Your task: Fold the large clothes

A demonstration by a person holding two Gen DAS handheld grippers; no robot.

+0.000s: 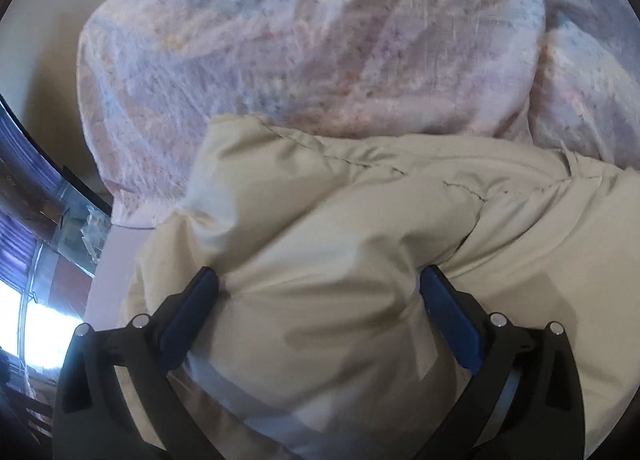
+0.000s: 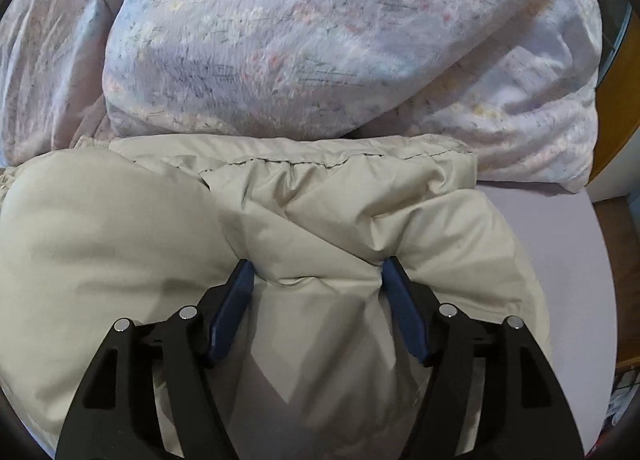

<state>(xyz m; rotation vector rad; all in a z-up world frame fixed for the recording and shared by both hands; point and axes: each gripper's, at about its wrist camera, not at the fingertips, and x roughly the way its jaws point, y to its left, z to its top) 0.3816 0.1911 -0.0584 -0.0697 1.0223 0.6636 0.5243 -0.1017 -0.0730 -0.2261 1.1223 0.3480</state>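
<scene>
A puffy beige quilted jacket (image 1: 360, 220) lies on a bed and fills the lower half of both views; it also shows in the right wrist view (image 2: 120, 228). My left gripper (image 1: 319, 280) is wide open, its blue-padded fingers pressed into the jacket's padding with a bulge of fabric between them. My right gripper (image 2: 318, 272) is also open, its fingers set on either side of a bunched fold of the jacket.
A crumpled pastel floral duvet (image 1: 300, 40) lies just behind the jacket, also in the right wrist view (image 2: 300, 40). The pale lilac sheet (image 2: 560, 260) shows at the right, with the bed's edge beyond. A window (image 1: 36, 260) is at the left.
</scene>
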